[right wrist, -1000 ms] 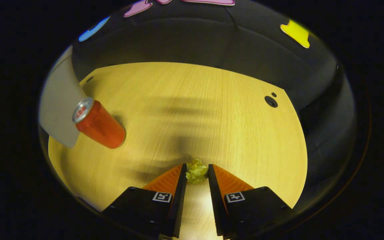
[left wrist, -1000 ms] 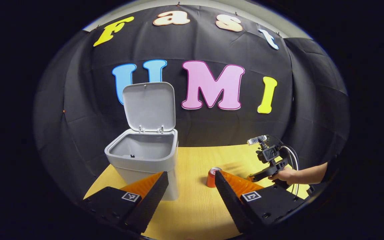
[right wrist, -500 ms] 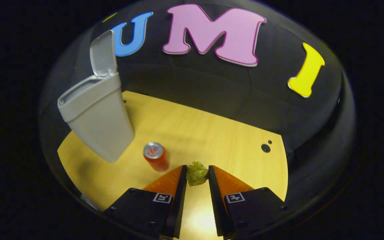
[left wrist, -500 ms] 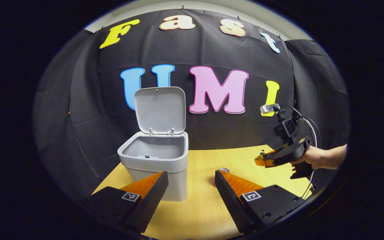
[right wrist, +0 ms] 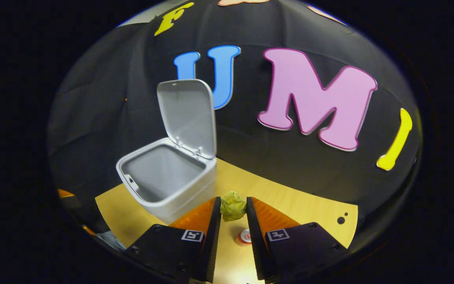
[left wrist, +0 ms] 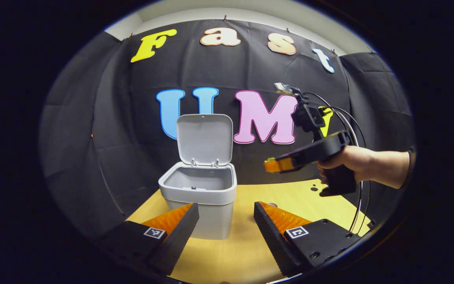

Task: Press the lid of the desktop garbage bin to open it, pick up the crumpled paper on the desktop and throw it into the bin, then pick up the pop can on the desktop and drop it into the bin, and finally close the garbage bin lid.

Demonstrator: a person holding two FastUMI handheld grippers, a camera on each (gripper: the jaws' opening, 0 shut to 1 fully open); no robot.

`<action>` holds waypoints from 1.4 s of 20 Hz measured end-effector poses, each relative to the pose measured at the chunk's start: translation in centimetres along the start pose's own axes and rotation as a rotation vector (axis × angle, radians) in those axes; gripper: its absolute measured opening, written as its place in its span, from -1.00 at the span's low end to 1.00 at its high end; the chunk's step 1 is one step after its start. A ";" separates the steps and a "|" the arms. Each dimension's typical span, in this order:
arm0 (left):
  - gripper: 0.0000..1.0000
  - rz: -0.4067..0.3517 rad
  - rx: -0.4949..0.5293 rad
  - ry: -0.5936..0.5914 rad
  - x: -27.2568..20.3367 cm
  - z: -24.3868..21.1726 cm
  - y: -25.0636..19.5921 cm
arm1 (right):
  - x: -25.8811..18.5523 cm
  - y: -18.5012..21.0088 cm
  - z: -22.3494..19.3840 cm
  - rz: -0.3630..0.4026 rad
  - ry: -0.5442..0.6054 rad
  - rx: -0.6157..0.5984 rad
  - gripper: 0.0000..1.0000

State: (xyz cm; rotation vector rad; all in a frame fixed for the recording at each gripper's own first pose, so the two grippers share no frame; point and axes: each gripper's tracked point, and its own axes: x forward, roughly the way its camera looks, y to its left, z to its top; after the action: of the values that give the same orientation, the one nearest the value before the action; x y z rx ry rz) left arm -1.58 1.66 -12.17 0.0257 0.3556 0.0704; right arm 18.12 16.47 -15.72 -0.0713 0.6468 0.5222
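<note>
In the left gripper view, the left tool [left wrist: 224, 221] is spread wide and empty, low over the yellow wooden worktop [left wrist: 235, 252]. Ahead stands the grey plastic garbage bin [left wrist: 198, 193], its lid [left wrist: 204, 138] upright. To its right, a hand [left wrist: 355, 162] holds the right tool [right wrist: 233, 215] aloft, pinching the crumpled yellow-green paper [right wrist: 233, 206]. The red pop can [right wrist: 245, 236] stands on the worktop below.

1. The grey garbage bin [left wrist: 201, 193] stands upright near the tabletop's back left corner, its lid [left wrist: 204, 139] swung up and standing nearly vertical on the rear hinge.
2. The crumpled paper [right wrist: 233, 206], a yellow-green wad, is up off the tabletop, pinched between two fingers.
3. The pop can [right wrist: 245, 236], red with a silver top, stands upright on the tabletop, right of the bin.
</note>
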 end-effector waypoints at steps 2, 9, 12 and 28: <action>0.90 0.011 0.002 -0.007 -0.1 0.3 0.9 | 1.0 2.9 1.9 0.038 -0.021 -0.026 -0.14; 0.90 0.042 -0.019 -0.033 -0.1 1.1 3.8 | 4.6 8.9 4.0 0.120 -0.014 -0.033 -0.14; 0.90 0.044 -0.018 -0.036 0.2 1.3 4.7 | 5.1 9.1 4.1 0.122 -0.015 -0.017 0.51; 0.91 -0.220 -0.024 0.068 9.1 -7.1 -5.8 | -5.6 -7.3 4.4 -0.183 -0.174 0.069 0.94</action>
State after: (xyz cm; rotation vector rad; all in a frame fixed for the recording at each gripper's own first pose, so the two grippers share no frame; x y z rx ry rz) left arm 4.79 -3.39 -22.23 -0.0398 0.4237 -0.1424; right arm 20.34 8.65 -9.64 -0.0192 0.4819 0.3250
